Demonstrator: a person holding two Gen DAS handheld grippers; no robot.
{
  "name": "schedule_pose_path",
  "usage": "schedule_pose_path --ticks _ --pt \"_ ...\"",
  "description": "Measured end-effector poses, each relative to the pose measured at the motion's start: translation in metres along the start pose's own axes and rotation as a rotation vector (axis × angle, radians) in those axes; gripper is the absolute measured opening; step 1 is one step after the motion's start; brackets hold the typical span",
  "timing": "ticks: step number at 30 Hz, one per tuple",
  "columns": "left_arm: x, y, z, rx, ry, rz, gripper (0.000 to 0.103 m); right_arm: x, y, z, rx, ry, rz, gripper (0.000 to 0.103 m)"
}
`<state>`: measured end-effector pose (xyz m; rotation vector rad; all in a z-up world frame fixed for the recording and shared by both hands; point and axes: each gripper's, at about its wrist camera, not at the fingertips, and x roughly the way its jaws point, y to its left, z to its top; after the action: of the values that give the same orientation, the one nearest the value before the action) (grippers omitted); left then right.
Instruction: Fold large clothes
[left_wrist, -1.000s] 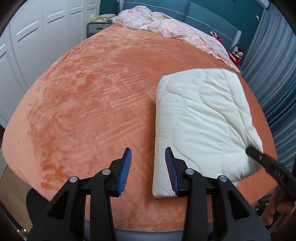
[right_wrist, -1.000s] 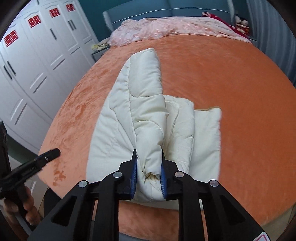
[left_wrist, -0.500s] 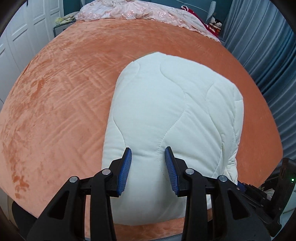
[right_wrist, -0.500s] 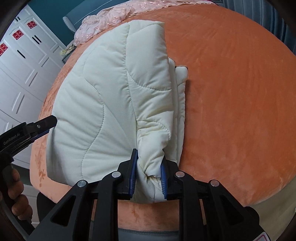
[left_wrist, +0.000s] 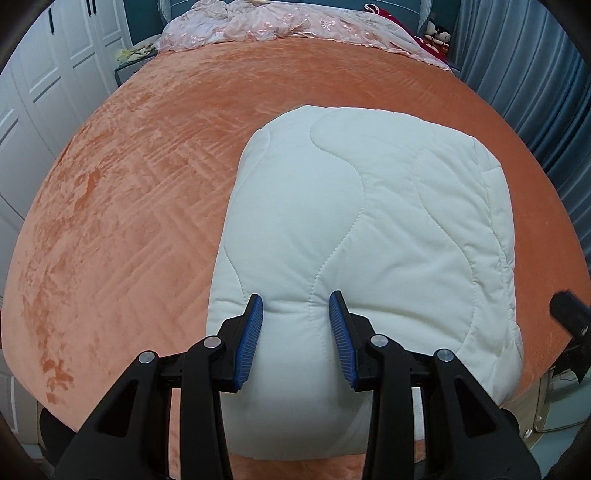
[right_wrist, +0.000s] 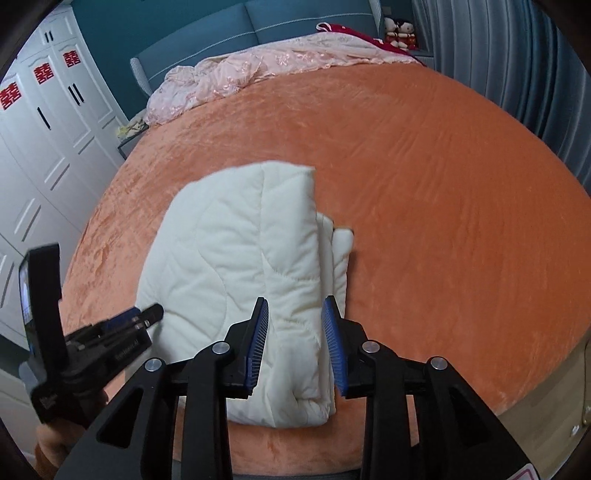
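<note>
A folded cream quilt (left_wrist: 369, 240) lies at the near edge of an orange bed (left_wrist: 147, 184). A pink cover (right_wrist: 258, 70) is bunched at the far edge, white wardrobes (right_wrist: 44, 147) alongside. The left gripper (left_wrist: 296, 306) stands apart over the quilt; the right gripper (right_wrist: 294, 310) is opening, the fold loose between its pads.

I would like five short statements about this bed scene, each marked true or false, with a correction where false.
1. The cream quilted garment lies folded on the orange bedspread. True.
2. The right gripper clamps the garment tightly. False: its jaws are opening and the pads stand off the fabric.
3. The left gripper presses into the garment's near edge. True.
4. A pink floral blanket lies at the far end of the bed. True.
5. The wardrobe doors are dark brown. False: they are white with red emblems.
</note>
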<state>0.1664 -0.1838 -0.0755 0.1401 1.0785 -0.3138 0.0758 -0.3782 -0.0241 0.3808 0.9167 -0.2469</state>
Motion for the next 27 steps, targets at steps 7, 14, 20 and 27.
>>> schedule_pose_path --ticks 7,14,20,27 --pt "-0.018 0.015 0.034 -0.030 -0.046 -0.009 0.036 0.040 0.022 0.058 -0.063 0.038 -0.033 0.017" --pt "0.006 0.029 0.088 -0.070 -0.030 -0.005 0.036 0.105 0.025 0.075 -0.030 0.136 -0.104 0.017" --pt "0.059 0.021 0.095 -0.066 0.025 0.011 0.036 0.150 0.010 0.064 0.033 0.208 -0.108 0.016" --pt "0.085 0.002 0.084 -0.006 -0.002 0.076 0.037 0.173 -0.003 0.043 0.059 0.208 -0.086 0.013"
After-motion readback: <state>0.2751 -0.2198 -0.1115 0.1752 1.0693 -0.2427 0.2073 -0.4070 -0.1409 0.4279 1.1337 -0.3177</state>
